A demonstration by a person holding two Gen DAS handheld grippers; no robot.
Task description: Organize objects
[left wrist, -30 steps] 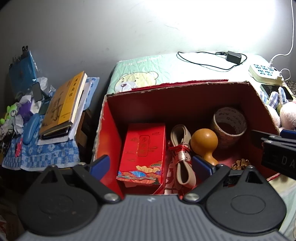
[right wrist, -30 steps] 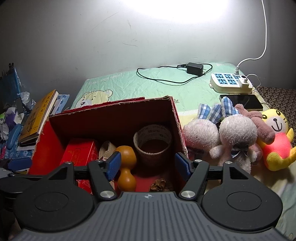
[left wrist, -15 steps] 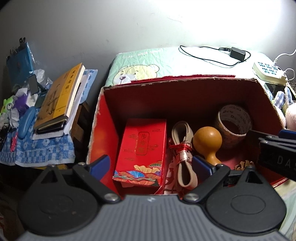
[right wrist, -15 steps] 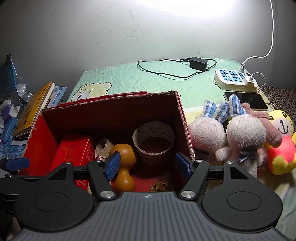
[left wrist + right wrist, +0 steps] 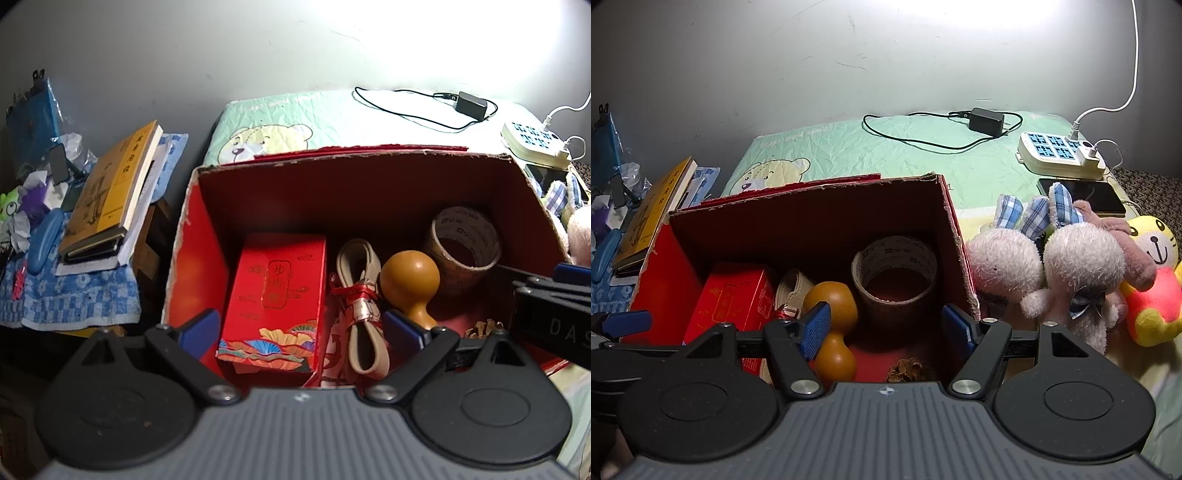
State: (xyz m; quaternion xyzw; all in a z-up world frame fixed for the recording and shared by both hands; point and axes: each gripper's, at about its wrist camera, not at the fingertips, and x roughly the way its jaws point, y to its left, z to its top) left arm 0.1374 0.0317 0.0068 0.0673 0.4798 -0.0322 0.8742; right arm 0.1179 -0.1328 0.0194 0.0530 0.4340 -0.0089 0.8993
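Observation:
An open red cardboard box stands on the bed. Inside lie a red gift box, a bundled beige strap, an orange gourd, a tape roll and a pine cone. My left gripper is open and empty above the box's near left side. My right gripper is open and empty above its near right side, and also shows in the left wrist view.
Several plush toys lie right of the box, with a yellow one. A power strip, phone and black charger lie on the green bedding. Books and clutter sit on a side table at left.
Both grippers have drifted slightly forward and higher over the box, so its contents sit lower in view. Both stay open. Nothing in the box has moved.

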